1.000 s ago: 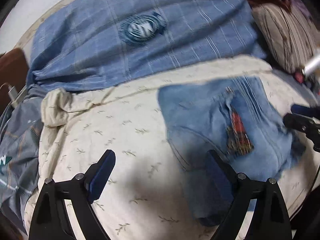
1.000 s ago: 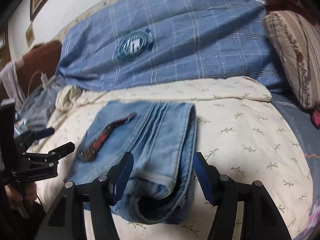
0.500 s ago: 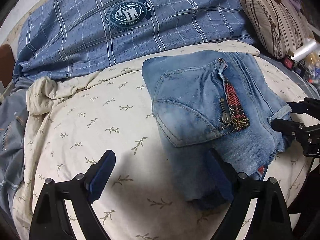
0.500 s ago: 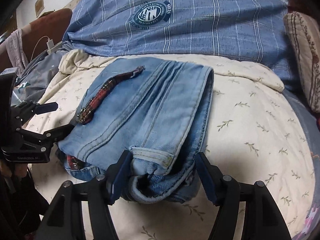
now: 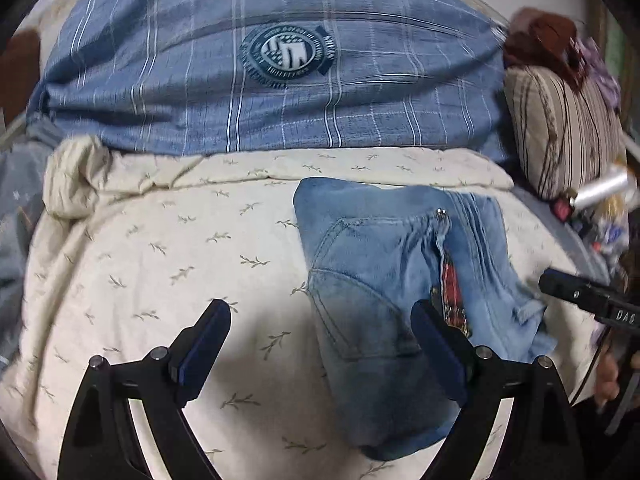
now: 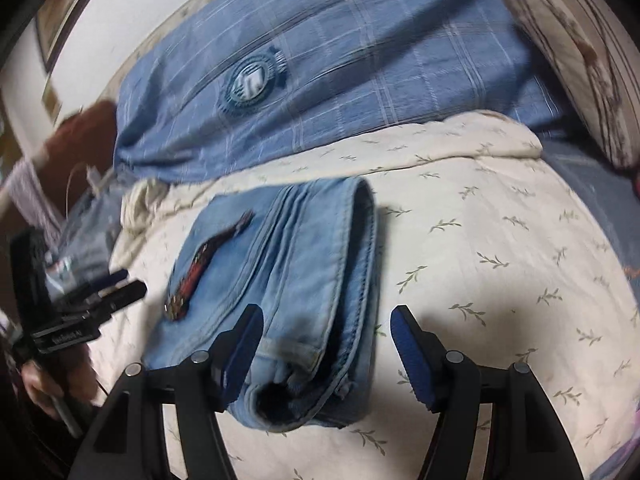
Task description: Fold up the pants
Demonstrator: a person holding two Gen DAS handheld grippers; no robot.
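Observation:
The light blue jeans [image 5: 384, 280] lie folded into a compact stack on the cream leaf-print bedcover [image 5: 160, 264], with a red plaid strip [image 5: 450, 292] on top. My left gripper [image 5: 320, 348] is open and empty, hovering at the near left edge of the stack. My right gripper [image 6: 326, 350] is open and empty, its jaws standing either side of the stack's near end [image 6: 296, 392]. Each gripper shows at the edge of the other's view, the right one [image 5: 580, 296] and the left one [image 6: 96, 296]. The jeans also fill the middle of the right wrist view [image 6: 304, 264].
A blue plaid quilt with a round crest [image 5: 280, 68] lies bunched behind the bedcover. A striped pillow [image 5: 568, 128] and small clutter [image 5: 600, 208] sit at the right. Grey bedding [image 5: 16, 208] hangs at the left. A brown headboard [image 6: 80, 128] stands at the left in the right wrist view.
Both grippers have pulled back and up from the folded jeans, staying open. The jeans lie as before.

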